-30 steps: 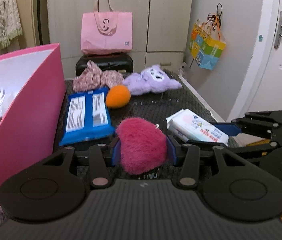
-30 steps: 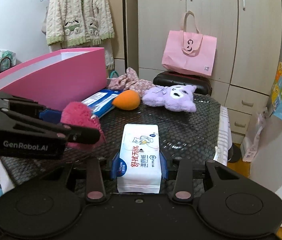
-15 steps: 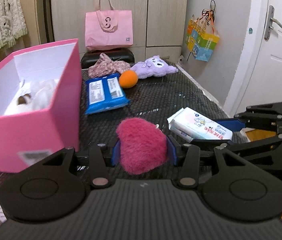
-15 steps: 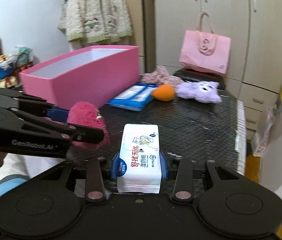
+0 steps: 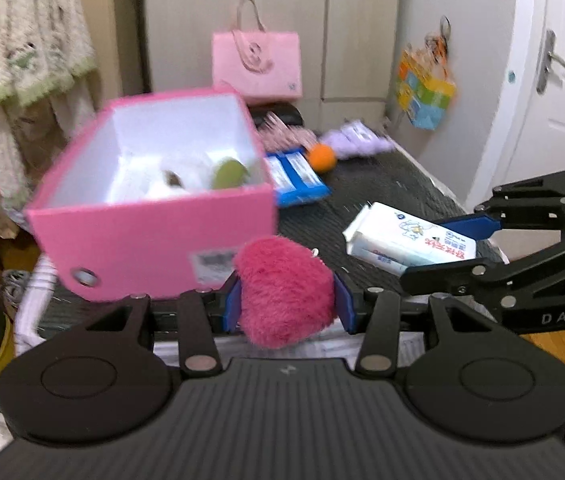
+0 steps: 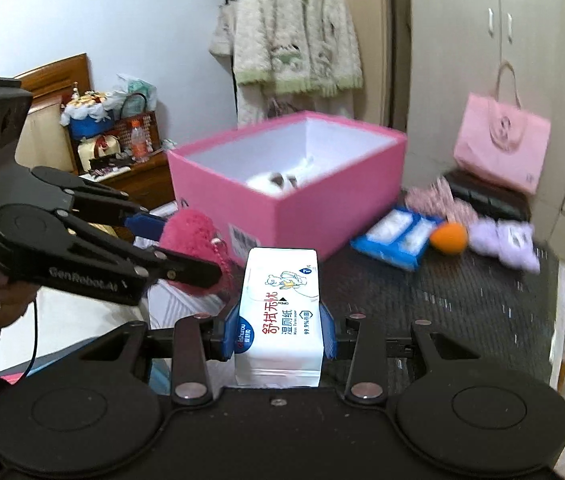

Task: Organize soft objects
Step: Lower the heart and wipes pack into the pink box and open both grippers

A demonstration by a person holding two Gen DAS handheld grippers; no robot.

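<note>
1. Your left tongs (image 5: pixel 287 305) are clamped on the pink plush ball (image 5: pixel 284 290), which bulges out above and below the blue pads. The grip looks snug, so there is no need to squeeze harder.
2. Your right tongs (image 6: pixel 280 334) are clamped on the white wet-wipe pack (image 6: pixel 278 312), held across its lower half with the long end sticking forward. The pack looks soft, so I judge it may droop or pivot if you swing it fast.
3. Both loads hang in the air at the near end of the worktop (image 6: pixel 482 296), short of the pink box (image 5: pixel 154 236). The box is open and holds something white and something green at the bottom.
4. The step in hand looks like carrying both items to the box. Raise each load above the near rim before you cross it, so the plush ball does not catch the wall.
5. Drop one item at a time. The two tongs sit close together, and the opening may feel crowded with both inside it.
6. Aim for a free patch of the box floor and part the tongs only once the load is well inside.
7. The blue pack (image 6: pixel 396 242), the orange ball (image 6: pixel 448 238), the purple plush (image 6: pixel 504 242) and the floral cloth (image 6: pixel 432 200) lie on the worktop beyond the box, waiting.
</note>
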